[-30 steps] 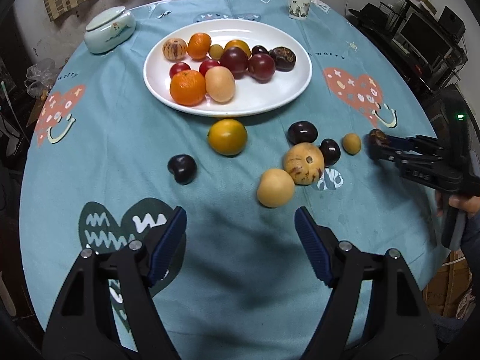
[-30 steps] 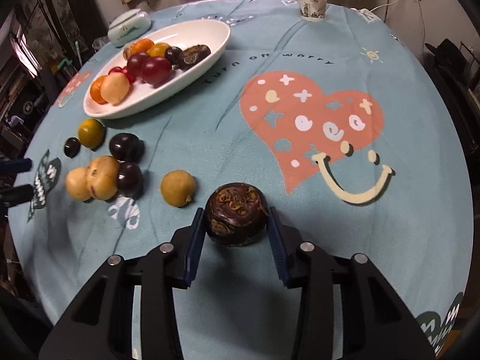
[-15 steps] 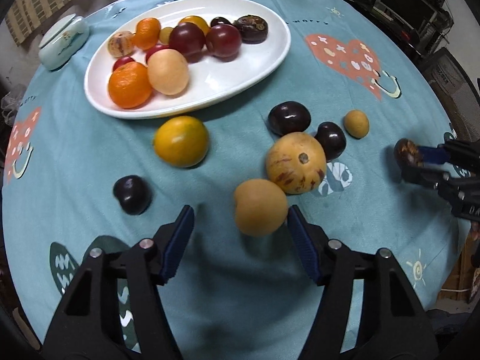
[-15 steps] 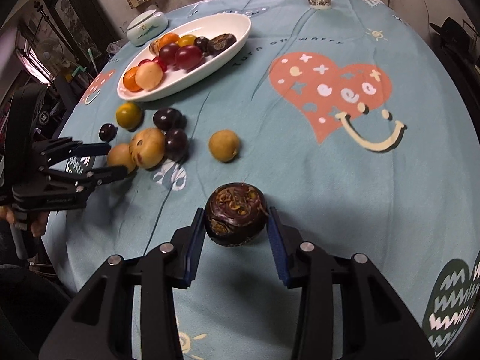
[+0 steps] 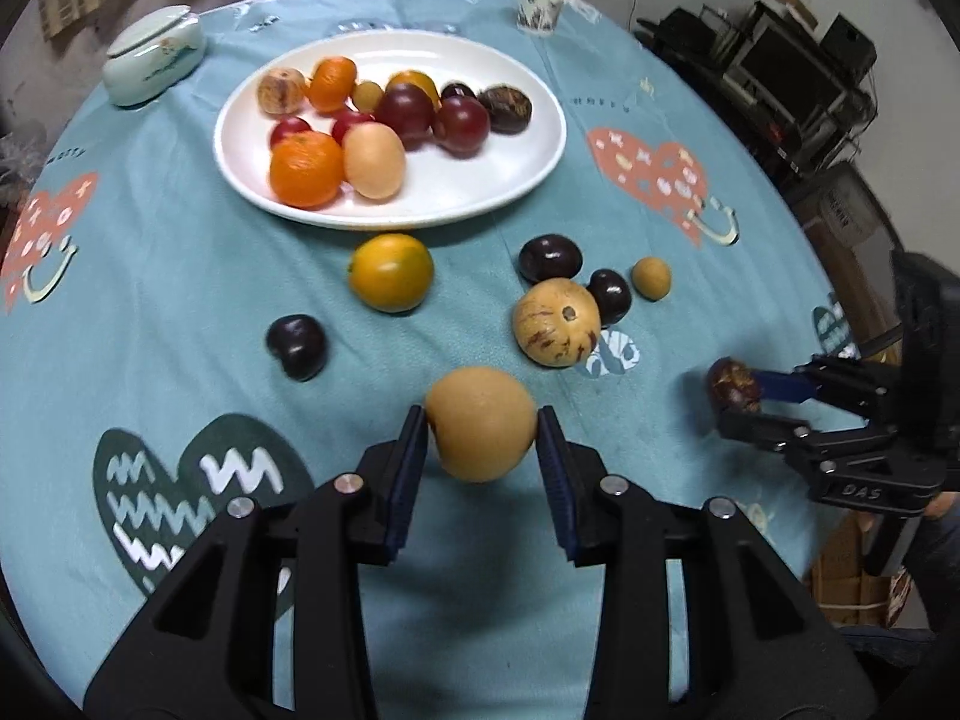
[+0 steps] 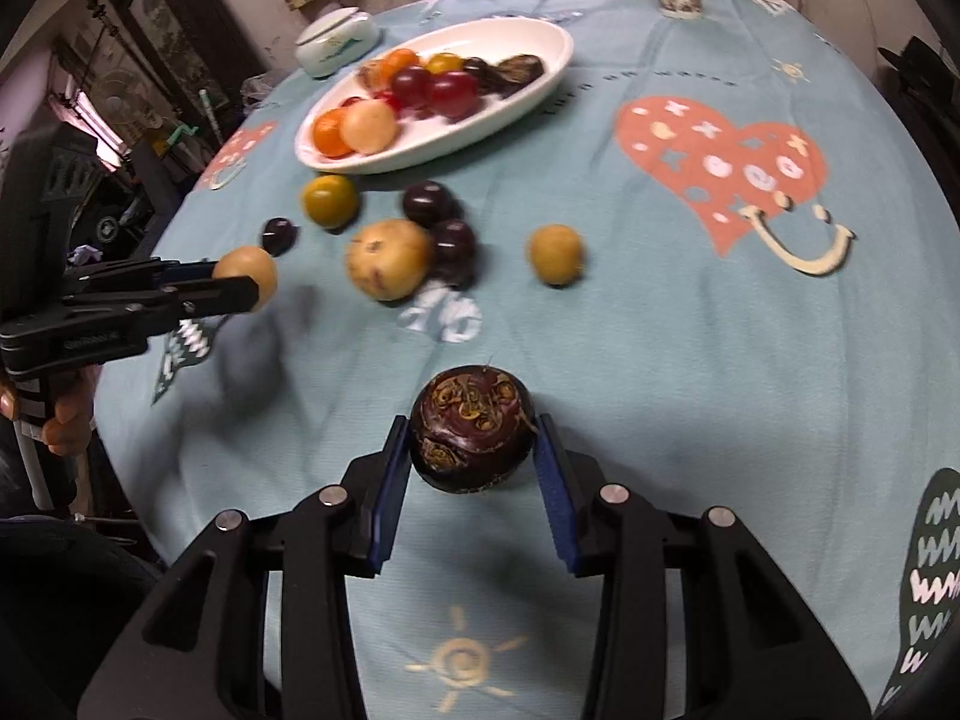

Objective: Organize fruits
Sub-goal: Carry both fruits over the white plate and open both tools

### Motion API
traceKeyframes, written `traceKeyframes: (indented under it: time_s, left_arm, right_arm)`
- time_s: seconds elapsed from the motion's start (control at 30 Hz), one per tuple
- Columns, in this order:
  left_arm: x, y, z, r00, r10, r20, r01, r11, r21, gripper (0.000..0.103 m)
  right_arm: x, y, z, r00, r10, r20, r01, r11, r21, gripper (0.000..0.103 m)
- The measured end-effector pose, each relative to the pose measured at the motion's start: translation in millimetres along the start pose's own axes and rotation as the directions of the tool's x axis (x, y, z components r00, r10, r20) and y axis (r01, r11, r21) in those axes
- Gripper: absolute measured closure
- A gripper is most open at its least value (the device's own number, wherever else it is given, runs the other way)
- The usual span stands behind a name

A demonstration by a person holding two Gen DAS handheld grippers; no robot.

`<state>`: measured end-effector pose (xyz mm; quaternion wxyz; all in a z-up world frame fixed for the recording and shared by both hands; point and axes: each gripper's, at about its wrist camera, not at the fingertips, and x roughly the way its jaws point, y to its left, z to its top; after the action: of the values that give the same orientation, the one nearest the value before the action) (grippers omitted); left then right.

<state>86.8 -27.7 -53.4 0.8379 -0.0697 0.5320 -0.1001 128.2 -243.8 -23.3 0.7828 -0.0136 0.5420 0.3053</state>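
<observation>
Blue-padded jaws of the left gripper [image 5: 482, 420] were clamped on a tan round fruit [image 5: 480, 422], which appeared lifted clear of the teal tablecloth [image 5: 180, 276]. The right gripper [image 6: 472, 438] was likewise closed on a dark, knobbly fruit [image 6: 471, 435], carried low over the cloth.

From the left gripper, the white oval plate [image 5: 510, 192], already loaded with oranges, red plums and a pale fruit, lay toward twelve o'clock, its long axis running roughly nine to three. Between tool and plate stood the loose fruit: a speckled tan fruit [image 5: 556, 322] at one o'clock and a yellow-orange citrus [image 5: 391, 272] at eleven.

From the right gripper the plate [image 6: 540, 78] lay toward eleven o'clock and farther off, so the left hand seemed the nearer to deliver. The plate's bare patch looked to be its near right part, a likely spot for both loads.
</observation>
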Motion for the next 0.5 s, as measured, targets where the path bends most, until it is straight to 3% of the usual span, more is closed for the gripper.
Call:
traceKeyframes:
  time_s: [0.3,0.5]
  left_arm:
    - [-51,16,-12,0.995,0.028,0.101,-0.022,0.998,-0.056,0.066]
    - [-53,22,-12,0.99,0.122,0.075,-0.117,0.991,-0.065,0.066]
  right_arm:
    - [-1,55,16,0.995,0.098,0.006,-0.097,0.989,-0.116,0.061]
    - [2,77,17,0.99,0.144,-0.012,-0.144,0.978,-0.152,0.061]
